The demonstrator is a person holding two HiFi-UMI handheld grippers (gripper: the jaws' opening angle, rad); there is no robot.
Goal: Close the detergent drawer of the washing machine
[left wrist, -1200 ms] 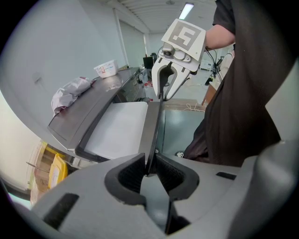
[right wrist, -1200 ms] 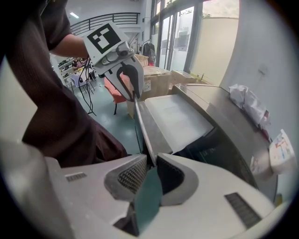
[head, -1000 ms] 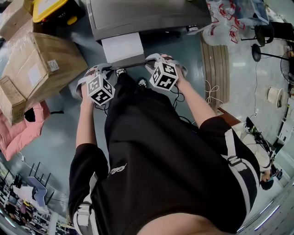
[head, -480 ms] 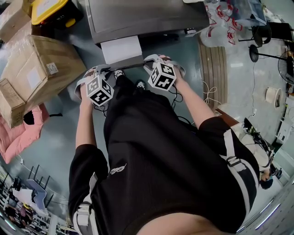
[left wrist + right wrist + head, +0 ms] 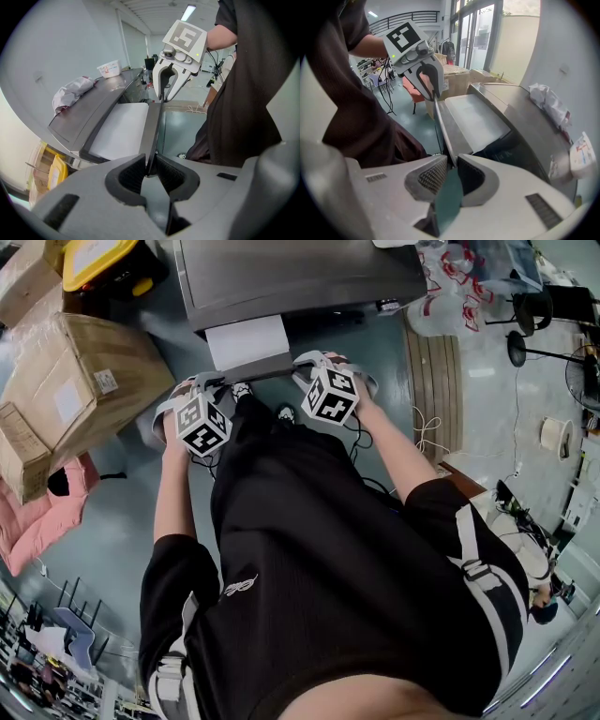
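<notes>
Drawer stands pulled out toward the person, its thin front lip pinched near each end by the left gripper and right gripper, jaws narrow on it. Beyond is the washer. It is probably light, stiff plastic on slides. An even push at both ends should avoid jamming.

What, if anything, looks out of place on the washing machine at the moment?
The detergent drawer stands pulled out from the washing machine, its white top showing. The left gripper and right gripper each clamp its front panel. Nothing looks spilled or damaged.
</notes>
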